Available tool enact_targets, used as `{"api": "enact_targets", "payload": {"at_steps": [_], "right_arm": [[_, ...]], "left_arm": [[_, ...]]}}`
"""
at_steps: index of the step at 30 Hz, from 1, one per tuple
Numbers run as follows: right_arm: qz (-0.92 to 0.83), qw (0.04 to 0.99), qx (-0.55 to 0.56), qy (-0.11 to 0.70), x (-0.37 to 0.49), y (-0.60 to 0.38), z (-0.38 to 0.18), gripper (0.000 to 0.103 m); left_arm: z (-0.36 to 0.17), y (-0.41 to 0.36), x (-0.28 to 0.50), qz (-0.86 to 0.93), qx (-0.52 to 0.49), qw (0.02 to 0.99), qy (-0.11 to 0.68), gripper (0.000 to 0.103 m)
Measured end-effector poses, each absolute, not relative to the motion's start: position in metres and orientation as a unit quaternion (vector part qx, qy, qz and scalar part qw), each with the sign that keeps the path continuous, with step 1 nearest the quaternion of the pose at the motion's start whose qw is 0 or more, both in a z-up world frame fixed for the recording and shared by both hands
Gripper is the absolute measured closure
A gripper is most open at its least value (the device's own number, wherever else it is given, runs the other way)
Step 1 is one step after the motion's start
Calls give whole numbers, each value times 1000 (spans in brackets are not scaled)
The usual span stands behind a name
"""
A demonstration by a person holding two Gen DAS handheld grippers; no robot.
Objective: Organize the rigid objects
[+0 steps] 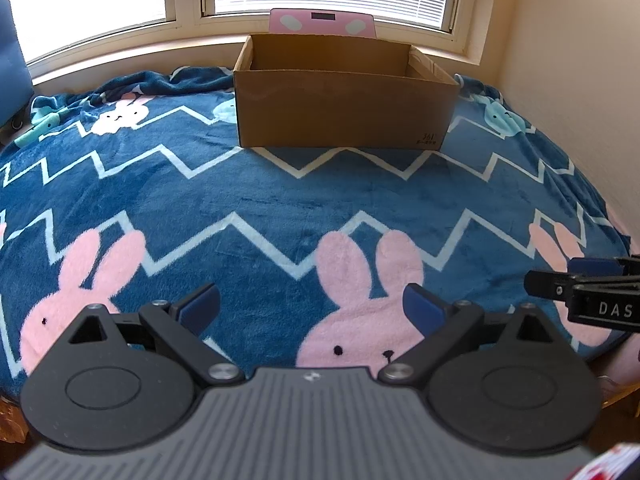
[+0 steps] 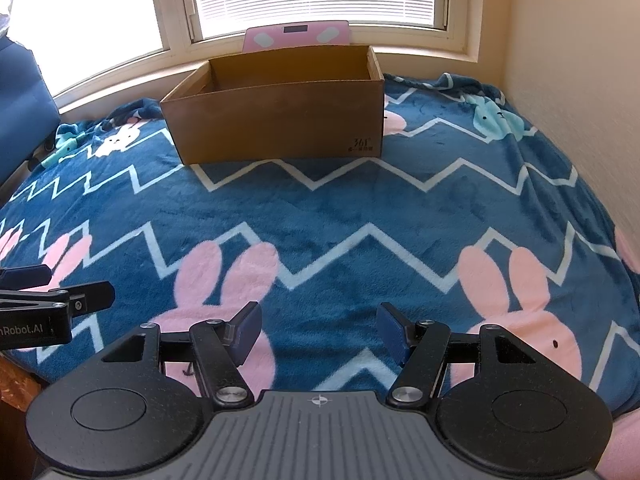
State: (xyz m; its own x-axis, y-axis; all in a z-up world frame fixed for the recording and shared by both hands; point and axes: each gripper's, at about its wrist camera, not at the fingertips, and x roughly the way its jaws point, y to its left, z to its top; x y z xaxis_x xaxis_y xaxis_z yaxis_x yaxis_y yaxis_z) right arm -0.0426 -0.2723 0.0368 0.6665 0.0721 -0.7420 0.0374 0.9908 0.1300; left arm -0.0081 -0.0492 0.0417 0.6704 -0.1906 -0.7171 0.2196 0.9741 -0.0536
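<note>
both claws, left claw (image 1: pixel 311 306) and right claw (image 2: pixel 319 330), gape over blanket (image 1: pixel 280 200); cardboard box (image 1: pixel 344 110) beyond.

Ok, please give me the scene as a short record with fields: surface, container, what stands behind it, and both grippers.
surface: blue blanket with a rabbit pattern
container: open cardboard box at the far side of the blanket; inside it, nothing visible
behind container: pink scale leaning at the window
left gripper: open, holds nothing
right gripper: open, holds nothing
loose objects on the blanket: none visible
</note>
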Motion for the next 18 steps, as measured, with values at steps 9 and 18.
{"api": "enact_targets", "payload": {"at_steps": [9, 18], "right_arm": [[9, 910, 67, 409, -42, -272, 35, 42], [8, 909, 69, 411, -43, -274, 29, 42]], "left_arm": [[37, -50, -3, -114, 21, 911, 396, 7], [35, -50, -8, -128, 16, 911, 393, 7]]}}
